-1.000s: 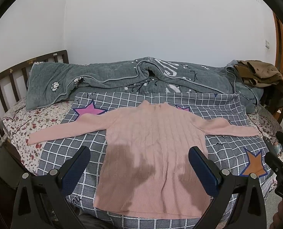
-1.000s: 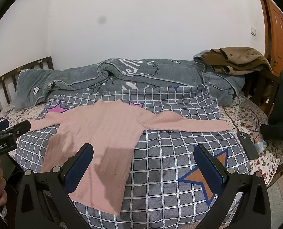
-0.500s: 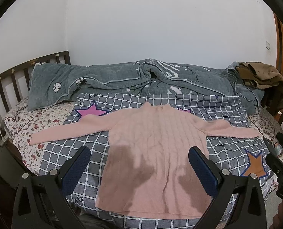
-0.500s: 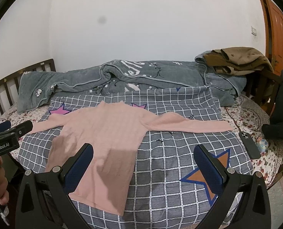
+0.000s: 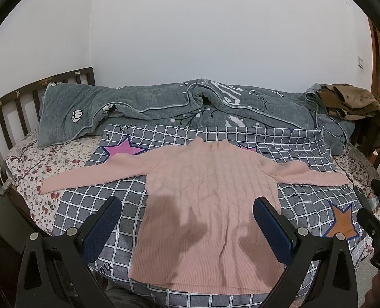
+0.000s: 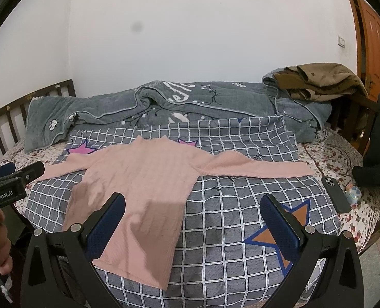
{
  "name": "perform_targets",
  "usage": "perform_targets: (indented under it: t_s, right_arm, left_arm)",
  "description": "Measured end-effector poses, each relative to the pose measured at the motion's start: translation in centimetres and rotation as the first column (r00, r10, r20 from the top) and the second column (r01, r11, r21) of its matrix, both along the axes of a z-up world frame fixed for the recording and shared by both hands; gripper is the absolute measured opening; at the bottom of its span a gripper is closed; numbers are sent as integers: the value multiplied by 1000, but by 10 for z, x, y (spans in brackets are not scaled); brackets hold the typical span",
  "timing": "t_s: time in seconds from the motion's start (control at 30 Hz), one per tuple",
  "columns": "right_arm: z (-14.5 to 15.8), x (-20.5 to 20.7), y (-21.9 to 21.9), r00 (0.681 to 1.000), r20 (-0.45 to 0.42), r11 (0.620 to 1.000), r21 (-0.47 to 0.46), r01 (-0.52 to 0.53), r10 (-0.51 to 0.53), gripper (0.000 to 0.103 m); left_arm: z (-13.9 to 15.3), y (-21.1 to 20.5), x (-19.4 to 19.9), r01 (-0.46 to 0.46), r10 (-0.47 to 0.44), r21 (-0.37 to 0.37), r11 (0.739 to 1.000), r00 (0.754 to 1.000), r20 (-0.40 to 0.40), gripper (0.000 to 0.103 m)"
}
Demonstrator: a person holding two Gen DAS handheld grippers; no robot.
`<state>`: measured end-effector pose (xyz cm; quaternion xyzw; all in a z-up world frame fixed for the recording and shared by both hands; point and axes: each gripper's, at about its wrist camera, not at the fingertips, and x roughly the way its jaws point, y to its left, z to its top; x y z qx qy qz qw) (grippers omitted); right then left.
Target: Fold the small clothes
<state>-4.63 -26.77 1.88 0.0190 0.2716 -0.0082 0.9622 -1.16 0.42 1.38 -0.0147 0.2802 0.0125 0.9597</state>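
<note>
A pink knit sweater lies flat on a grey checked cover, both sleeves spread out to the sides, hem toward me. My left gripper hovers open over the sweater's lower half, nothing between its fingers. In the right wrist view my right gripper hangs open above the sweater's right side and the bare cover beside it. The left gripper's body, held by a hand, shows at the left edge of that view.
A rumpled grey quilt lies along the wall behind the cover. Brown clothing is piled at the back right. A dark phone and a small bottle lie on the floral sheet at right. A wooden headboard bounds the left.
Both grippers have drawn back and lifted slightly, so the sweater sits a little lower and farther in view. The sweater has not moved; both stay open.
</note>
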Motion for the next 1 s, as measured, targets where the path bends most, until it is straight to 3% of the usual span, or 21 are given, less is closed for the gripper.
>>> perform_targets:
  t_s: [0.87,1.0]
  right_arm:
    - [5,-5,0,1000,1,1000,-5,-10,10,103]
    - [6,-5,0,1000,0,1000,-9,-10,10,103]
  left_arm:
    - [-5,4,4,-17,17,13,1000,1000,-16,103]
    - [-7,8,5,-11,11,-14,1000,1000,-16,103]
